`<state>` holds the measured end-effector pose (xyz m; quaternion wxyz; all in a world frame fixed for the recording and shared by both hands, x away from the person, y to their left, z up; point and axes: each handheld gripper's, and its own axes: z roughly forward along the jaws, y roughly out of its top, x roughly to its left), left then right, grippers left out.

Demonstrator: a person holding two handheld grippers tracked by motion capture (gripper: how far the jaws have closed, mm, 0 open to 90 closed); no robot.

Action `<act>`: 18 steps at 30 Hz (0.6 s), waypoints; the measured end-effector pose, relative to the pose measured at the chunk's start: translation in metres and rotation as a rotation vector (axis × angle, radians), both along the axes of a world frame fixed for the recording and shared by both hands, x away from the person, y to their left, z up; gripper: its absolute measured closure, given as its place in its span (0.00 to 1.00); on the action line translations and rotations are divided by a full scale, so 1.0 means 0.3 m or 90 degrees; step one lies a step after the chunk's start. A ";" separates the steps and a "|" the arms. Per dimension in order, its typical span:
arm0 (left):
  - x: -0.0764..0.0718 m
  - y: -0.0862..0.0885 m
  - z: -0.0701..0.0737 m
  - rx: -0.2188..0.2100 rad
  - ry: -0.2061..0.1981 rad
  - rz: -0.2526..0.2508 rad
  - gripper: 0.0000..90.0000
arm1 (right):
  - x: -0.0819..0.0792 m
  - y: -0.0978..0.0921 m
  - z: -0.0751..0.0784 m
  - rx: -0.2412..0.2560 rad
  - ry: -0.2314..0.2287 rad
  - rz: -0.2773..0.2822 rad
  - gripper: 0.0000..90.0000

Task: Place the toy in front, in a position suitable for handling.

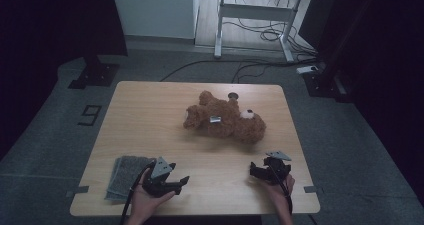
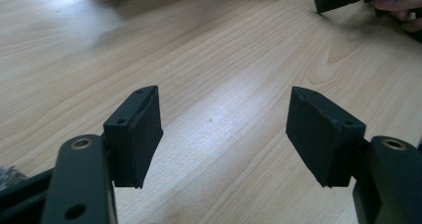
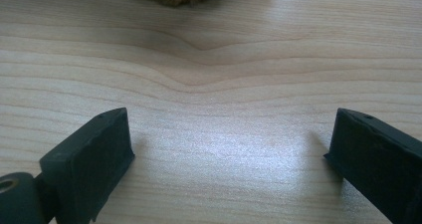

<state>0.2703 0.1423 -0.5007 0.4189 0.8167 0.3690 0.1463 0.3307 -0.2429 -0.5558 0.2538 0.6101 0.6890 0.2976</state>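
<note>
A brown plush teddy bear (image 1: 225, 117) is seen lying toppled at the middle of the light wooden counter (image 1: 150, 120), long axis running left to right, head toward the right. It is judged soft, light and yielding; a limb or the torso would be best pinched. The left gripper (image 1: 172, 181) and right gripper (image 1: 260, 172) are held near the front edge, fingers spread wide and empty.

Dim high view; gripper views brighter, with table (image 3: 214, 84) glare
</note>
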 end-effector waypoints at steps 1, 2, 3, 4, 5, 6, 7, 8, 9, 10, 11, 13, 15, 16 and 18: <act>0.004 0.000 0.000 0.002 0.001 0.000 0.33 | 0.000 0.000 0.000 0.000 0.000 0.002 0.04; 0.006 0.000 0.001 0.003 0.002 0.002 0.33 | -0.003 -0.003 0.000 0.001 -0.001 0.007 0.05; 0.006 -0.002 0.003 0.002 0.001 0.003 0.33 | -0.003 -0.003 0.000 0.001 -0.001 0.007 0.05; 0.004 -0.005 0.009 0.002 -0.004 0.002 0.33 | -0.015 -0.009 0.001 0.002 -0.006 0.012 0.08; 0.004 -0.005 0.009 0.002 -0.004 0.002 0.33 | -0.015 -0.009 0.001 0.002 -0.006 0.012 0.08; 0.003 -0.007 0.010 0.003 -0.006 0.001 0.33 | -0.023 -0.014 0.001 0.005 -0.009 0.014 0.09; 0.003 -0.009 0.010 0.005 -0.006 0.001 0.33 | -0.030 -0.020 0.002 0.010 -0.012 0.013 0.11; 0.003 -0.012 0.010 0.006 -0.006 0.001 0.33 | -0.041 -0.040 0.005 0.032 -0.020 0.008 0.15; 0.004 -0.015 0.009 0.008 -0.006 0.000 0.33 | -0.041 -0.040 0.005 0.032 -0.020 0.008 0.15; 0.004 -0.019 0.008 0.009 -0.005 -0.001 0.33 | -0.043 -0.051 0.007 0.044 -0.021 0.006 0.15; 0.004 -0.023 0.009 0.010 -0.006 -0.002 0.33 | -0.044 -0.063 0.008 0.052 -0.022 0.003 0.15; 0.002 -0.031 0.011 0.008 -0.006 -0.003 0.33 | -0.045 -0.084 0.008 0.066 -0.028 -0.005 0.15; 0.007 -0.038 0.010 0.010 -0.005 -0.003 0.33 | -0.047 -0.101 0.008 0.077 -0.035 -0.007 0.16; 0.012 -0.041 0.010 0.012 -0.006 -0.003 0.33 | -0.047 -0.110 0.008 0.082 -0.042 -0.002 0.16; 0.024 -0.042 0.015 0.013 -0.008 0.003 0.33 | -0.046 -0.113 0.009 0.081 -0.046 0.003 0.16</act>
